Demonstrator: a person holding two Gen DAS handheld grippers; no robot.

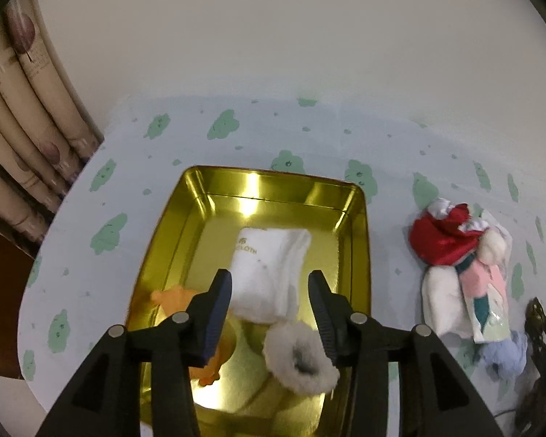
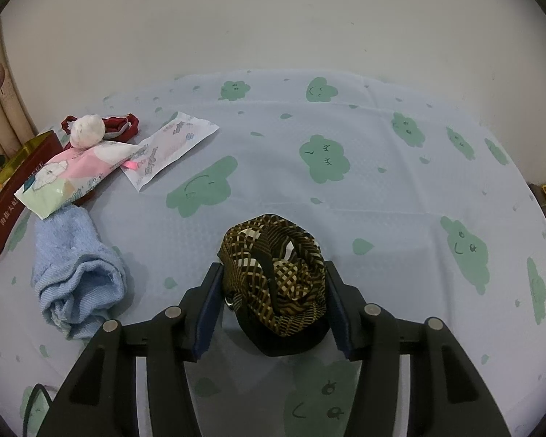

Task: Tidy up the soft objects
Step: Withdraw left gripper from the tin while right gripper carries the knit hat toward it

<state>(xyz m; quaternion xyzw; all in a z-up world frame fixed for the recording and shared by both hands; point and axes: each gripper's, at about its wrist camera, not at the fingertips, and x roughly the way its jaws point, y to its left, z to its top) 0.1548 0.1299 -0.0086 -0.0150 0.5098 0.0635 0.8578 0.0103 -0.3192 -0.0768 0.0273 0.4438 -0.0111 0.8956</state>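
In the left wrist view my left gripper (image 1: 269, 291) is open above a gold tin (image 1: 200, 218). The tin holds a folded white cloth (image 1: 269, 273), an orange soft toy (image 1: 174, 300) and a grey fluffy ring (image 1: 302, 360). In the right wrist view my right gripper (image 2: 273, 284) is closed around a brown patterned fabric bundle (image 2: 276, 276) that rests on the tablecloth. A light blue towel (image 2: 74, 269) lies to its left.
A red Santa hat (image 1: 442, 236), a pink-and-green wipes pack (image 2: 69, 178), a flat white packet (image 2: 171, 149) and a white pompom (image 2: 87, 131) lie on the cloud-print tablecloth (image 2: 382, 182). The tin's red side (image 2: 11, 196) shows at far left. Curtains (image 1: 25, 116) hang behind.
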